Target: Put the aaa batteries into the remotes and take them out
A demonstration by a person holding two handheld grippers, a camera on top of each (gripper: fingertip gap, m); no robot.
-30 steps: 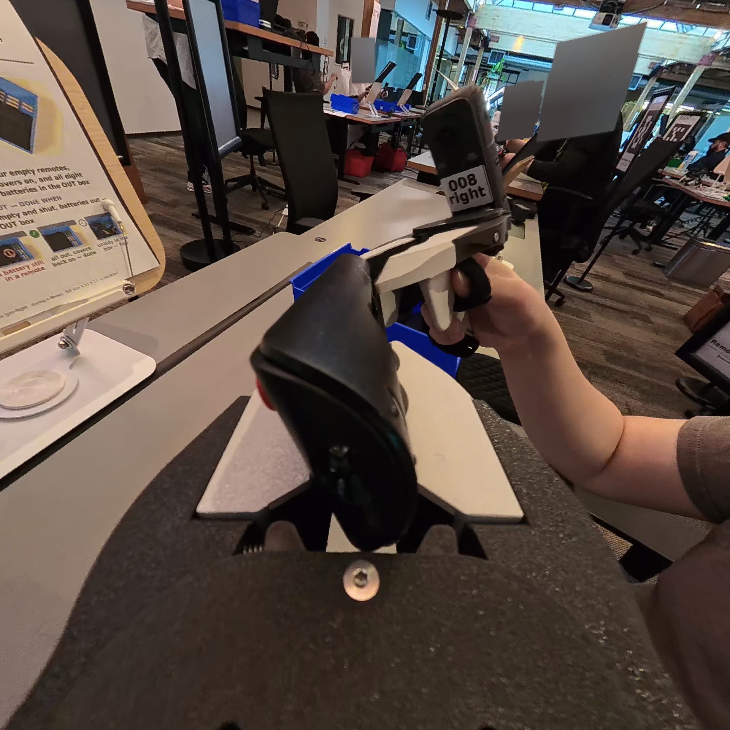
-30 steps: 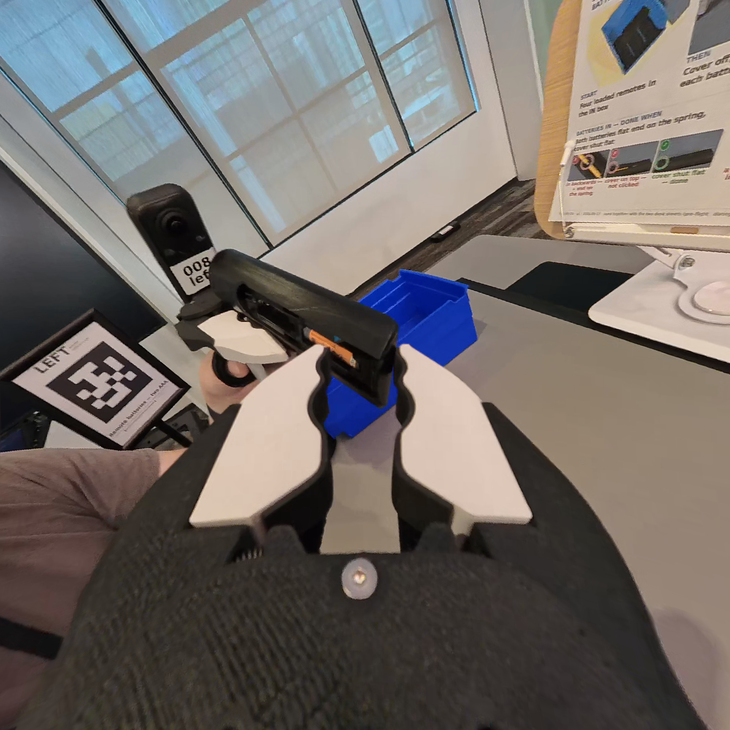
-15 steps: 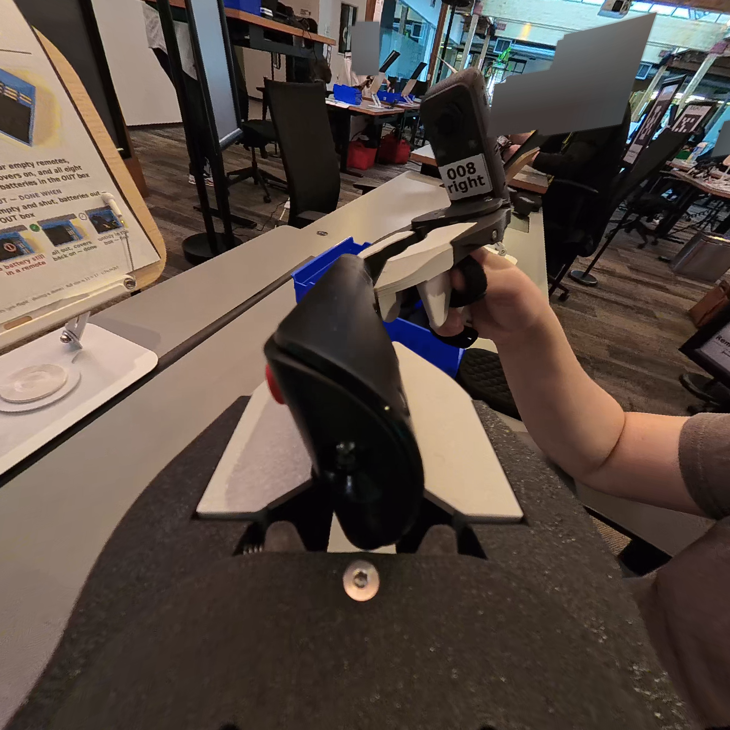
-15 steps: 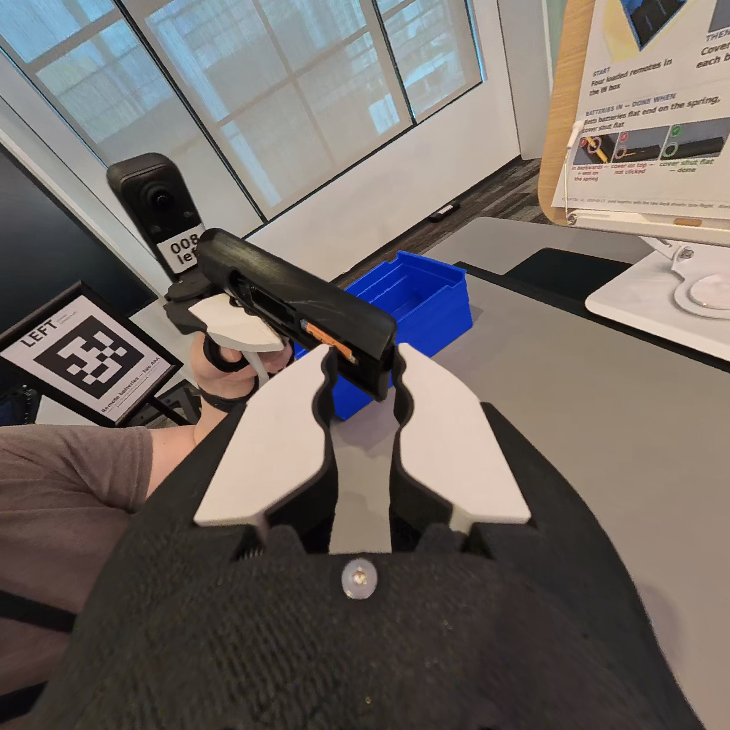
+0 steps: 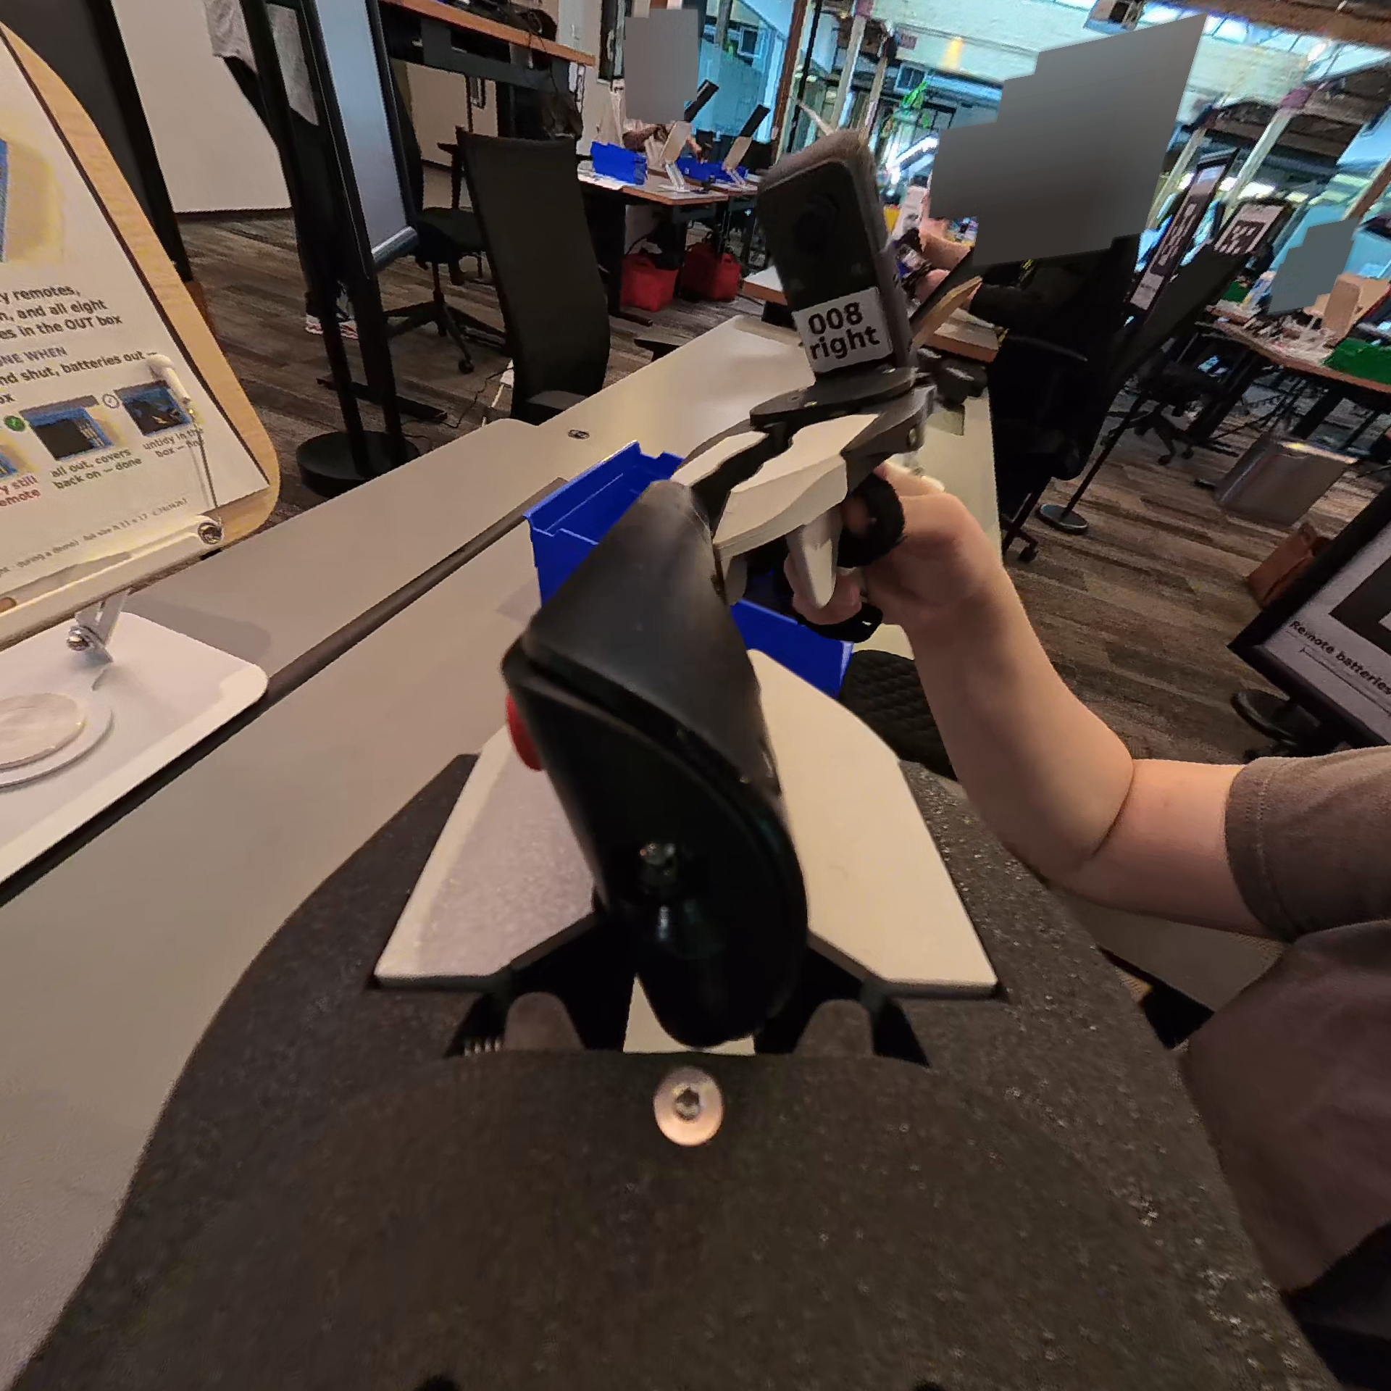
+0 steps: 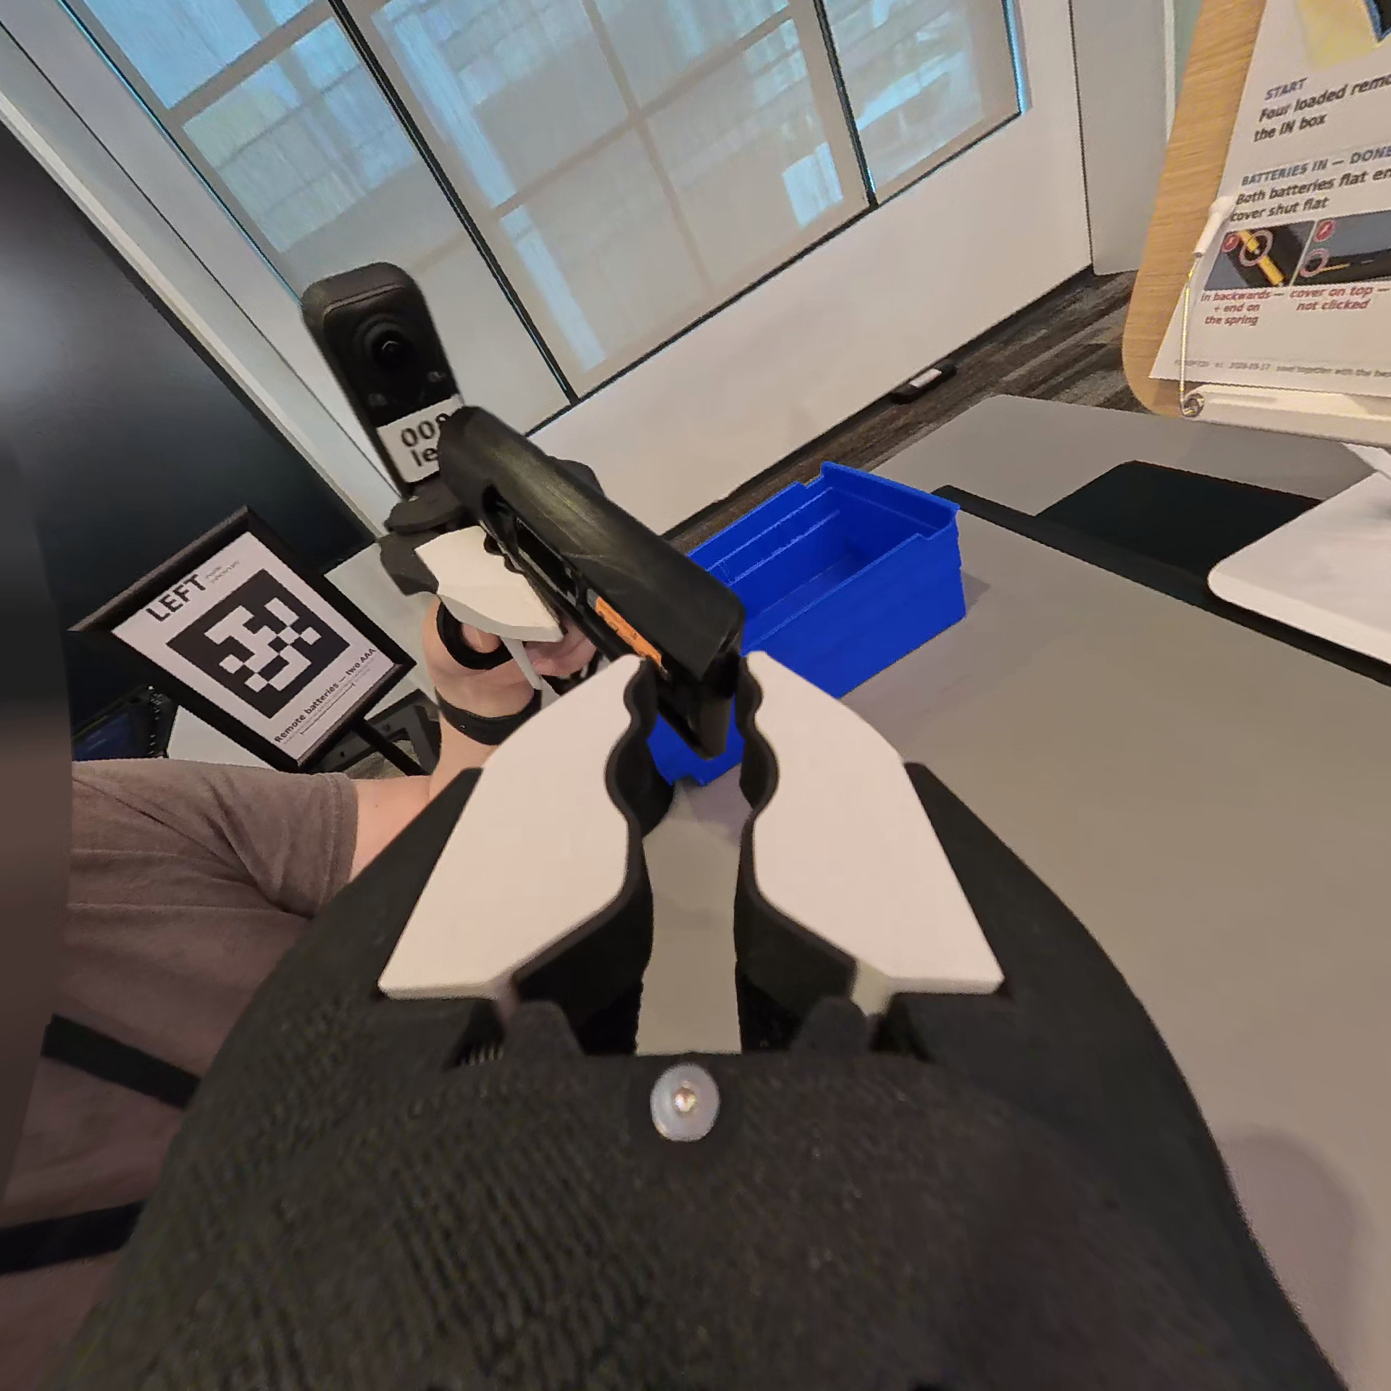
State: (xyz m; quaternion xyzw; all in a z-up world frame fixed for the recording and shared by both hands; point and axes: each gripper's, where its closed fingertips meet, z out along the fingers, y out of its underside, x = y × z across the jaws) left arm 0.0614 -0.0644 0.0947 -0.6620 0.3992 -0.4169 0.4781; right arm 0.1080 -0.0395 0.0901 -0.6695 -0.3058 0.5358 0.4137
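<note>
A black remote [image 5: 662,753] sits between the fingers of my left gripper [image 5: 647,715], which is shut on it and holds it above the grey table [image 5: 301,753]. A red button shows on its left edge. In the right wrist view the remote [image 6: 602,557] points toward me with its battery bay open and an orange-labelled battery [image 6: 628,628] inside. My right gripper [image 6: 692,677] is closed on the remote's near end. The right gripper also shows in the left wrist view [image 5: 707,482], at the remote's far end. The left gripper [image 6: 497,595] shows behind the remote.
A blue bin [image 6: 865,579] stands on the table [image 6: 1129,828] just behind the remote; it also shows in the left wrist view [image 5: 595,519]. An instruction board on a white stand [image 5: 113,376] is at the left. A framed marker sign [image 6: 248,640] stands beside the table.
Both grippers and the remote have shifted a little while staying together. The right fingers have narrowed slightly around the remote's end. The left grip is unchanged.
</note>
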